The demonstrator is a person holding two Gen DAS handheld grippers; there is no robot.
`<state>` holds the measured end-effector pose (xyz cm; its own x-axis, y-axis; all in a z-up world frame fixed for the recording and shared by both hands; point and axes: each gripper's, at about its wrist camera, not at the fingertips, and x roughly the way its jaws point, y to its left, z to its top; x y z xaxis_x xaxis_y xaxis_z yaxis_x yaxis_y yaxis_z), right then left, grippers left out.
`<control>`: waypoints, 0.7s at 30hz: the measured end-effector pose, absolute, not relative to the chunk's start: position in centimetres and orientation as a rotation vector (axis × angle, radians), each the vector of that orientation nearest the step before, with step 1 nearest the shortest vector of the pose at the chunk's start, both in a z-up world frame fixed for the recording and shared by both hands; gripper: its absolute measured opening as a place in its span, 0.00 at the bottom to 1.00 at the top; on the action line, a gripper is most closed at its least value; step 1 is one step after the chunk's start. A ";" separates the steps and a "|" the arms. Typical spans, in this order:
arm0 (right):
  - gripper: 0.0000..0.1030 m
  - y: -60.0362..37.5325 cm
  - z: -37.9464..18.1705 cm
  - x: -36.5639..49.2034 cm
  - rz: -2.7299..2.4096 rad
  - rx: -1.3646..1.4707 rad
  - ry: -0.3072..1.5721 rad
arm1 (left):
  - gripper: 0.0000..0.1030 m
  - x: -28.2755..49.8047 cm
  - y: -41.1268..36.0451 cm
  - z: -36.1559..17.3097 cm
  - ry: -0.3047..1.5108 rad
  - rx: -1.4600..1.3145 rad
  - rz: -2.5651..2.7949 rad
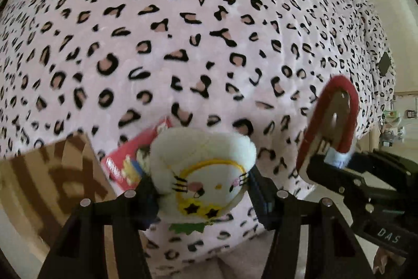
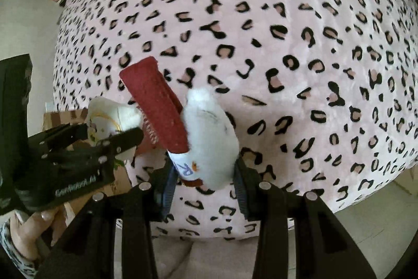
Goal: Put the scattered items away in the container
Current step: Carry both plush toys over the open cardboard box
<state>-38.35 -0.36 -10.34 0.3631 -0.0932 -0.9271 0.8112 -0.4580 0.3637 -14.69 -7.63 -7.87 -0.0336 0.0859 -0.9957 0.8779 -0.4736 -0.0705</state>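
Both toys are up off the bed: the left hand-held gripper [image 1: 201, 190] pinches a white plush [image 1: 206, 174], and the right hand-held gripper [image 2: 203, 174] clamps a red-scarfed plush [image 2: 209, 137]. The cardboard box [image 1: 52, 174] sits just left, presumably their destination.

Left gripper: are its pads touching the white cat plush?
Touching. The left wrist view shows the left gripper with both pads pressed into the sides of the white cat plush, which hangs clear of the leopard blanket.
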 end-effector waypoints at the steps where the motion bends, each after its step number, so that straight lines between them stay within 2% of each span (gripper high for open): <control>1: 0.39 -0.1 -9.7 -38.0 -1.236 1.699 0.645 | 0.57 -14.4 -7.0 -7.3 1.045 1.594 -1.570; 13: 0.39 1.3 -2.8 -33.0 -1.221 1.606 0.643 | 0.58 -11.1 -1.1 -1.7 0.986 1.550 -1.559; 21: 0.40 1.3 -0.3 -28.6 -1.166 1.545 0.658 | 0.58 -7.5 0.4 0.7 0.992 1.474 -1.545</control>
<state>-28.60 1.28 -0.29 0.3752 -0.1536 -0.9141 0.8618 -0.3054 0.4051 -7.48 0.40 0.69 -0.0376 -0.0150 -0.9992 0.9148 -0.4030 -0.0283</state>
